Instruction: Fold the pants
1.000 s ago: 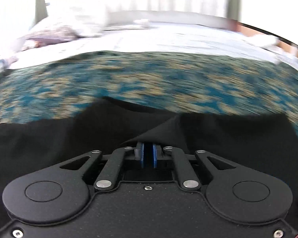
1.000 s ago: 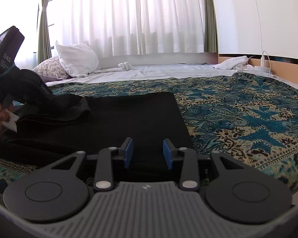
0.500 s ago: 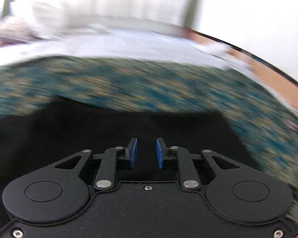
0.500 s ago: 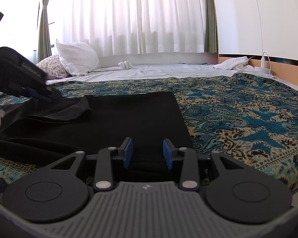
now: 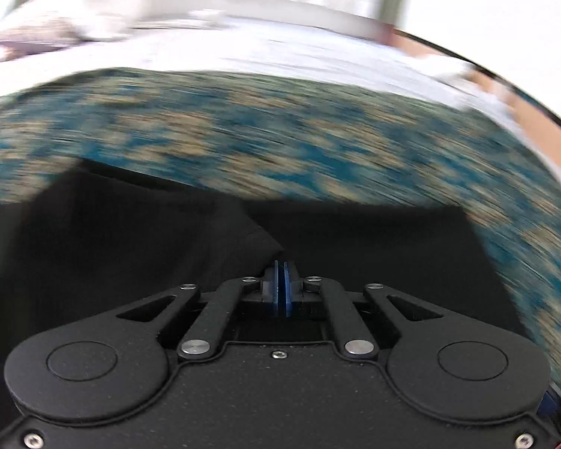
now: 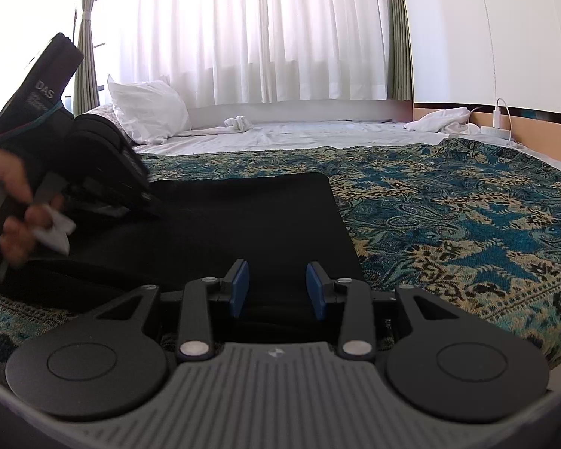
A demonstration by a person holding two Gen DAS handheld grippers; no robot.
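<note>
So, quick rundown of where you're at:

Pants: black pants (image 6: 250,224) lying mostly flat on the bed's patterned bedspread (image 6: 448,209), with a bunched fold lifted over on the left side.

Left tongs: your left tongs (image 5: 280,280) have just been closing and now the blue pads sit practically together. A raised peak of black cloth runs right up to the tips, so it looks like you've pinched a thin bit of the fold, but the view is smeared with motion blur and I wouldn't swear to how much fabric is in there.

Right tongs: your right tongs (image 6: 276,284) have just been opening a little and stand about half open, low over the near edge of the pants with nothing pinched; the cloth just lies under the gap.

Step in hand: I'd guess you're carrying the left-side layer across to make the fold.

Doing it well: keep that left pinch firm and travel low so the layer lays down flat instead of flopping. Line its edge up with the straight right edge of the pants before letting go.

Right side job: drop those open tongs onto the near edge to pin it, otherwise the whole garment may slide on the bedspread.
</note>
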